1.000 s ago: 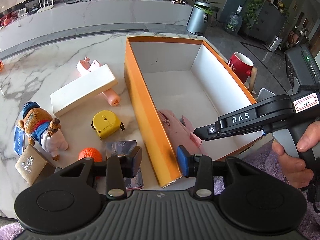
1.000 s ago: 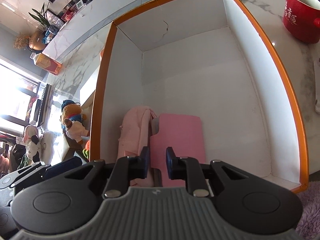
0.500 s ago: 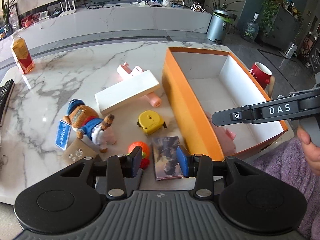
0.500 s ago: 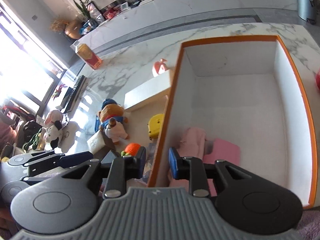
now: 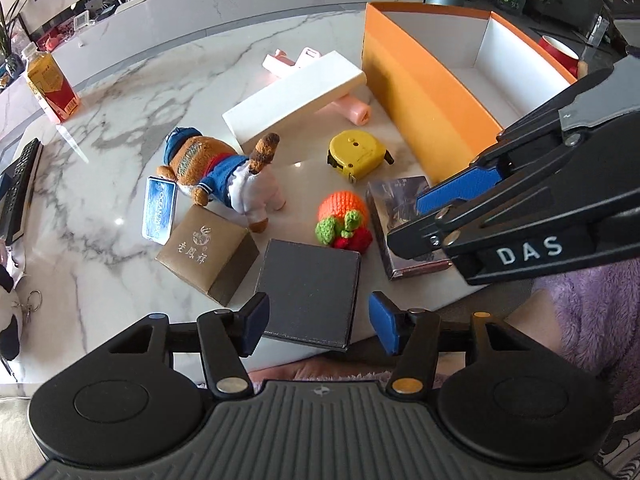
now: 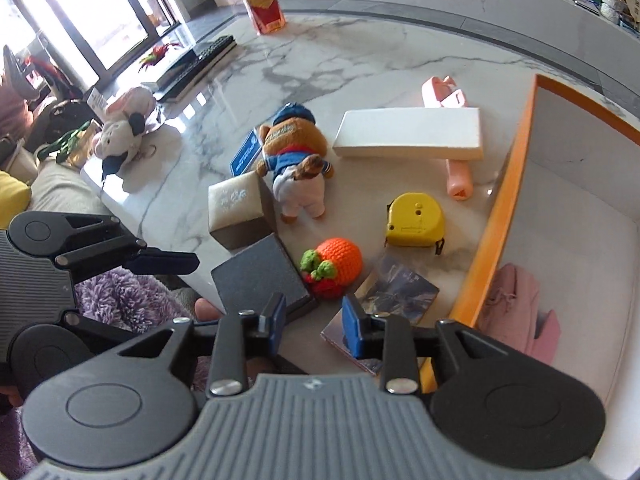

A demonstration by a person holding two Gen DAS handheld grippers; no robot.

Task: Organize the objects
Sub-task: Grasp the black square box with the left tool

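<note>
Marble table, cluttered, orange box at its right end.

Left gripper spread wide, jaws just been opening, straddling a dark grey box at the near table edge; pads not touching it, nothing held. Tan cardboard box just left of the grey one, edges touching or nearly so.

Right gripper partly spread, jaws also just been opening, nothing pinched. Hovering over the gap between the grey box corner and a glossy booklet lying flat. In the left view, same gripper crossing in from the right above the booklet.

Beyond the fingertips: knitted orange fruit between grey box and booklet, touching the box corner. Yellow tape measure farther out, near the orange box wall. Teddy bear face down left of that, feet against the tan box, small blue card beside it. White long box lying across a pink tube behind.

Inside the orange box: pink cloth bundle against the near left wall.

Juice carton well apart, far left.
</note>
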